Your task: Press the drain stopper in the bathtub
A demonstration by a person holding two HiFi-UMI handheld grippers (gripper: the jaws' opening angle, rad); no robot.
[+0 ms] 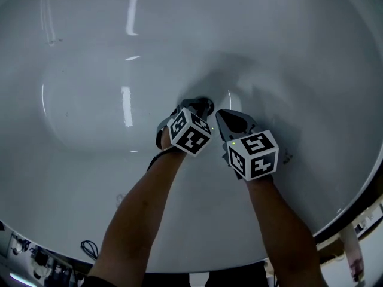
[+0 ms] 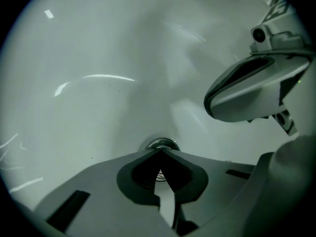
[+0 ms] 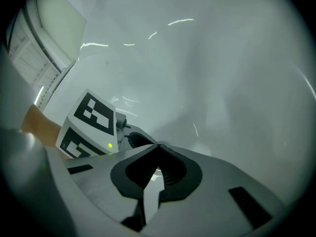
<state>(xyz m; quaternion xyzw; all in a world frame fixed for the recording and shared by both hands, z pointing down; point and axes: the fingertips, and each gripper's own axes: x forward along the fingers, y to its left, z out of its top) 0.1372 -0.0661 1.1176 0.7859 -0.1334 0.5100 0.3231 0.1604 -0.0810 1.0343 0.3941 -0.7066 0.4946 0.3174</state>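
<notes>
The round chrome drain stopper (image 2: 161, 143) sits in the floor of the white bathtub (image 1: 90, 94). My left gripper (image 2: 160, 151) is shut with nothing held, and its closed tips rest at the stopper's near edge. In the head view the left gripper (image 1: 204, 106) covers the stopper. My right gripper (image 1: 222, 114) hovers just to the right of the left one, also shut and holding nothing. It shows in the left gripper view as a grey jaw, the right gripper (image 2: 252, 94). The right gripper (image 3: 158, 145) looks past the left gripper's marker cube (image 3: 88, 124).
The bathtub's curved walls rise all round. Its dark rim (image 1: 354, 213) runs along the lower right. Beyond it stand a bottle (image 1: 353, 253) and, at lower left, some cables and small items (image 1: 42, 259). A panelled wall (image 3: 29, 48) shows beyond the tub.
</notes>
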